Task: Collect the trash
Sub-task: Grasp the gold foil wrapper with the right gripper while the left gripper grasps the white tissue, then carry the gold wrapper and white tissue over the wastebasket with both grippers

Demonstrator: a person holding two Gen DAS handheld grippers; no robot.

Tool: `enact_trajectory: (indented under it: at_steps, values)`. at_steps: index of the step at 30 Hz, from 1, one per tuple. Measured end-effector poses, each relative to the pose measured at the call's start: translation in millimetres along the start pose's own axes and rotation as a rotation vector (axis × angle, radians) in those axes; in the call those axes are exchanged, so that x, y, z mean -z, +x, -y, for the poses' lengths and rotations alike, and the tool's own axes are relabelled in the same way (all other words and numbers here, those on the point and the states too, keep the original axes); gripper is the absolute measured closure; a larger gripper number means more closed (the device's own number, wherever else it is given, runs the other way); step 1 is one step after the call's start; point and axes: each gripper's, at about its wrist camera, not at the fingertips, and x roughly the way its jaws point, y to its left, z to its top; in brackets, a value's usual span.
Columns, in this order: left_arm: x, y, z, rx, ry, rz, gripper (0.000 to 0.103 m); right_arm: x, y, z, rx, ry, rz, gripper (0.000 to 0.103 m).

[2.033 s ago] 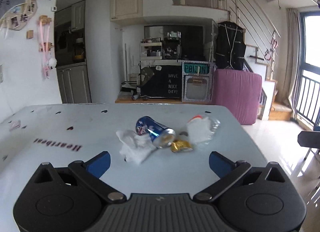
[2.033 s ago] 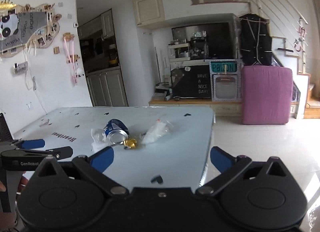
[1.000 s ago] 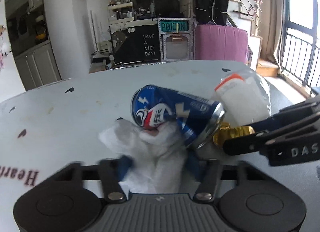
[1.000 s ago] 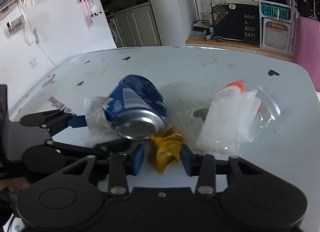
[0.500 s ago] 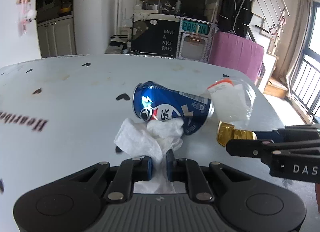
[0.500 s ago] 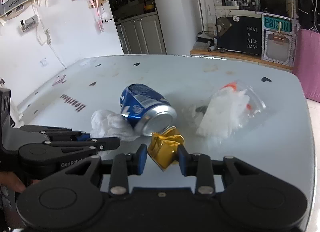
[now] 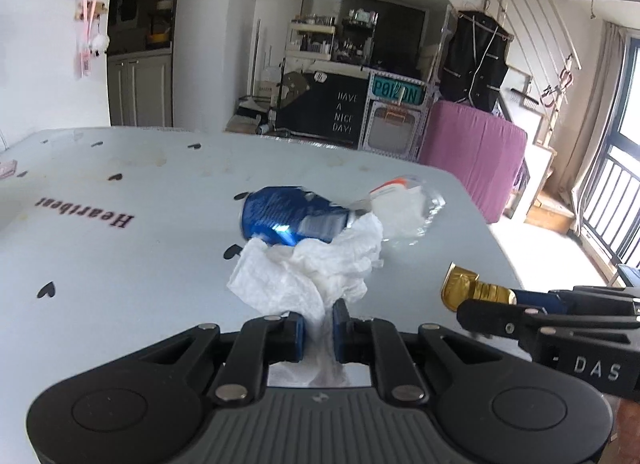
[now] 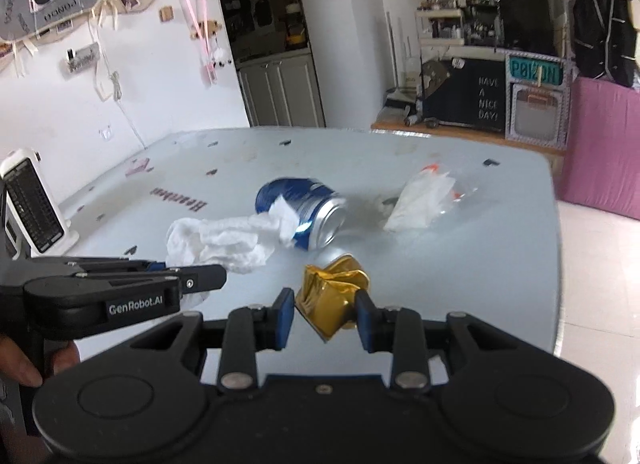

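Note:
My left gripper [image 7: 318,330] is shut on a crumpled white tissue [image 7: 308,276] and holds it above the pale table [image 7: 120,264]. The tissue also shows in the right wrist view [image 8: 224,240]. My right gripper [image 8: 324,314] is shut on a crumpled gold wrapper [image 8: 330,300], also seen in the left wrist view [image 7: 466,290]. A blue drink can [image 7: 288,218] lies on its side on the table behind the tissue; it shows in the right wrist view [image 8: 308,212] too. A clear plastic bag with white paper [image 7: 404,210] lies right of the can [image 8: 424,200].
A white device with a dark grille [image 8: 30,208] stands at the table's left edge. The table's right edge [image 8: 554,264] drops to a tiled floor. A pink covered block [image 7: 472,160] and a black cabinet [image 7: 324,112] stand beyond the table.
Both grippers have lifted and pulled back with their loads: the tissue has come away from the can, the gold wrapper is off the table. The can has rolled a little.

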Motion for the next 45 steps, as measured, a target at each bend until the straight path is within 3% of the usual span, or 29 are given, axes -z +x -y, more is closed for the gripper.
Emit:
enact_trajectory:
  at_steps: [8,18,34,45]
  values:
    - [10,-46,41,-0.032,0.044,0.023,0.089,15,-70,11,0.032,0.044,0.078,0.07]
    - [28,-76,97,0.029,0.086,0.069,0.089,49,-143,47,0.119,0.088,0.137,0.07]
    - [50,-68,215,0.199,0.179,0.075,0.089,104,-227,139,0.326,0.194,0.147,0.07]
    - [82,-33,298,0.306,0.235,-0.009,0.089,149,-257,200,0.416,0.273,0.105,0.07]
